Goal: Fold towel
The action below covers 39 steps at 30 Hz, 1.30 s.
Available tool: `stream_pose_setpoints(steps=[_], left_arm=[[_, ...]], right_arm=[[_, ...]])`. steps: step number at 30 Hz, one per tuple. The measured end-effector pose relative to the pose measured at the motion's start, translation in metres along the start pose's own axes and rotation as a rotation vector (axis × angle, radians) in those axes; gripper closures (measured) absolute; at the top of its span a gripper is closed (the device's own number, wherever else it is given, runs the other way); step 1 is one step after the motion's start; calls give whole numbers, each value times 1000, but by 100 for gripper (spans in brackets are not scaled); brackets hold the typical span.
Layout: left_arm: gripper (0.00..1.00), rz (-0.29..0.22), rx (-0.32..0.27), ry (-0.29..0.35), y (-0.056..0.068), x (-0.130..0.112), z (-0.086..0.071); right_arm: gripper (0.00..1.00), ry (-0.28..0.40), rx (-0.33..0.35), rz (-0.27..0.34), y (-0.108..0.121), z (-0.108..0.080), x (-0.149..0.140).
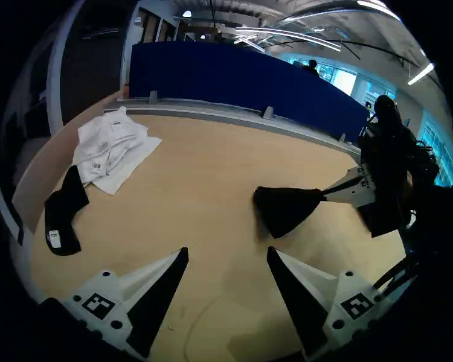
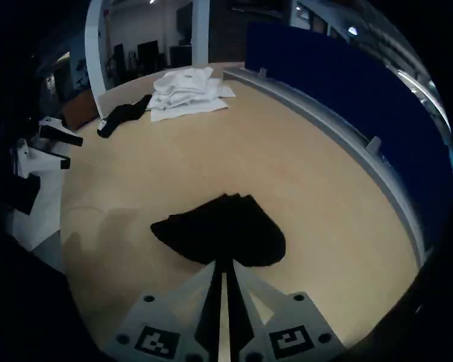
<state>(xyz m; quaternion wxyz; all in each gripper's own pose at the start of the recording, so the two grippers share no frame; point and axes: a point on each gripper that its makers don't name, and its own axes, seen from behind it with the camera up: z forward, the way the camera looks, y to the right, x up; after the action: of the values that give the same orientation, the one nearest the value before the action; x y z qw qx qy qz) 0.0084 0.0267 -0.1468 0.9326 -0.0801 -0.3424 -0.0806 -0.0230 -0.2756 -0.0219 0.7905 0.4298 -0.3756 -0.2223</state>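
**Item:** black towel (image 2: 226,232). It sits bunched in a fan shape mid-counter (image 2: 166,175), with its near edge pinched. Whether it rests on the wood or hangs just above it cannot be told.

**Right gripper** (image 2: 224,264): fingers closed on the towel's near edge, both pressing the cloth.

**Left gripper** (image 1: 226,262): fingers spread wide and holding nothing. It is over bare counter, near the towel but apart from it.

**Also present:**
- A pile of white cloths (image 1: 112,148) at the far end, by the blue partition (image 1: 244,84).
- A second black cloth (image 1: 63,211) just beside that pile, at the counter's edge.

**Hazards, as judged:**
- The towel is gathered, not flat. A fold made now probably traps creases and gives a lumpy, uneven result.
- The right fingers appear to hold several layers at one point. If so, a pull spreads the cloth unevenly or drags the whole bundle across the smooth wood.
- The grip is shallow, at the hem. A quick lift may let the cloth slip free.
- The left fingers have no hold yet. Closing on the wrong layer or a middle fold would twist the towel.
- Black cloth hides its own edges, so a corner is easily misjudged.
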Motion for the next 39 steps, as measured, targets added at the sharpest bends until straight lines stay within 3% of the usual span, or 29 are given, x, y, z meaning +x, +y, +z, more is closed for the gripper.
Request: stream_pose_setpoints(steps=[8,15,26,39], left_arm=[[3,17,-23,24,9,17,3],[3,32,-38,44,15,28,1],[3,50,-60,54,25,37,2],[3,71,-71,46,38,42,8]], right_arm=[[95,51,-37,-28,18,-35,39],[95,73,-84,-41,37,-65,56],[95,84,-163,-15,75,-106,50],[95,85,-219,67,120,-138,17]])
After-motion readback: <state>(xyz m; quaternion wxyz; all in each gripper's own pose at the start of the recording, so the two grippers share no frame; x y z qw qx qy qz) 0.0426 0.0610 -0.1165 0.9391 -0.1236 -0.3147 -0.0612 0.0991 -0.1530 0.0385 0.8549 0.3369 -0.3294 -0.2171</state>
